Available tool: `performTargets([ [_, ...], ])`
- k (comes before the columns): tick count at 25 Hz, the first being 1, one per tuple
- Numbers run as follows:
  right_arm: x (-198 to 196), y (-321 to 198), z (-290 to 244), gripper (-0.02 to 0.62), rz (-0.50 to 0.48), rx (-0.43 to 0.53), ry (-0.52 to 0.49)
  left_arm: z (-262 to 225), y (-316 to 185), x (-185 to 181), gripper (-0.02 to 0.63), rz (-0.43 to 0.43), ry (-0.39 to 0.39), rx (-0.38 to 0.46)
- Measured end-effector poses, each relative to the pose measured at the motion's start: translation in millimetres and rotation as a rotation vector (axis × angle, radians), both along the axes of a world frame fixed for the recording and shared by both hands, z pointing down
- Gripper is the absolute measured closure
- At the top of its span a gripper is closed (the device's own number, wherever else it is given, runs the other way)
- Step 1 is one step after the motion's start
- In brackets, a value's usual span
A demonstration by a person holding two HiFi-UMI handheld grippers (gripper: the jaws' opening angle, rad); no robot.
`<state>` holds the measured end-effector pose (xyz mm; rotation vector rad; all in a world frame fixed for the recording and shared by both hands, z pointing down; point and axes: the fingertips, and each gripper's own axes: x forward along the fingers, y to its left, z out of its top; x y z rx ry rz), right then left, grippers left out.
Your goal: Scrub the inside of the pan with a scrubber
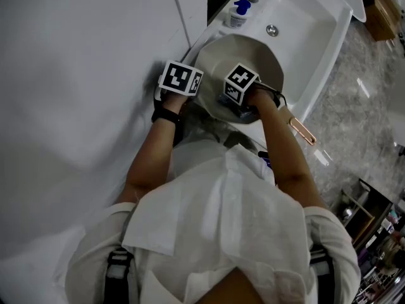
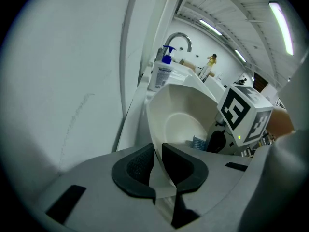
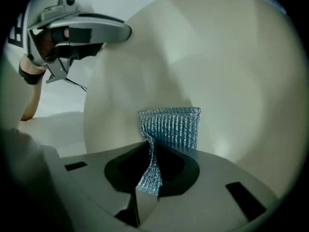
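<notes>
A cream pan [image 1: 247,52] stands tilted in the white sink [image 1: 326,40], and its copper-tipped handle [image 1: 304,132] juts over the front edge. My left gripper [image 2: 158,167] is shut on the pan's rim [image 2: 153,129], with the thin wall between the dark pads. In the head view the left gripper [image 1: 180,79] sits at the pan's left edge. My right gripper [image 3: 150,172] is shut on a blue-silver mesh scrubber [image 3: 173,125], whose free end lies against the pan's inner wall [image 3: 217,71]. From the left gripper view the scrubber [image 2: 198,142] shows deep inside the pan, under the right gripper's marker cube [image 2: 244,112].
A soap bottle with a blue pump [image 1: 238,12] and a curved faucet [image 2: 179,38] stand at the sink's far end, near the drain [image 1: 271,30]. A white wall [image 1: 76,75] runs along the left. Speckled floor [image 1: 361,113] lies to the right.
</notes>
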<state>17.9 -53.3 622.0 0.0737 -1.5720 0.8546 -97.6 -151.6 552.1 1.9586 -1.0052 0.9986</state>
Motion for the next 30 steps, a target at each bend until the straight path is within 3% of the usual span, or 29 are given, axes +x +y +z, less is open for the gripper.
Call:
performTargets([
  [4,55,-26,4,0.552,-0.003,0.037,0.190,1,0,0,0.541,0.003,-0.002,0.001],
  [7,75,-63,3,0.552,0.014,0.186,0.287,1,-1,-1,0.541,0.005,-0.004,0.004],
  [9,74,-92,2,0.552,0.032,0.326,0.297,1,0,-1,0.541,0.005,-0.007,0.003],
  [13,53,-143,-7,0.551,0.081,0.570,0.197,-1,0,1,0.541,0.010,-0.014,0.004],
  [17,3,-158,-8,0.551,0.171,0.637,-0.033,-1,1,0,0.541,0.011,-0.016,0.001],
  [20,-34,-152,-13,0.551,0.227,0.622,-0.172,-2,1,0,0.541,0.011,-0.015,0.001],
  [24,-71,-130,-19,0.552,0.296,0.531,-0.344,-3,2,-1,0.541,0.007,-0.020,-0.003],
  [30,-101,-65,-32,0.552,0.311,0.185,-0.573,-4,0,-1,0.545,-0.010,-0.018,-0.003],
])
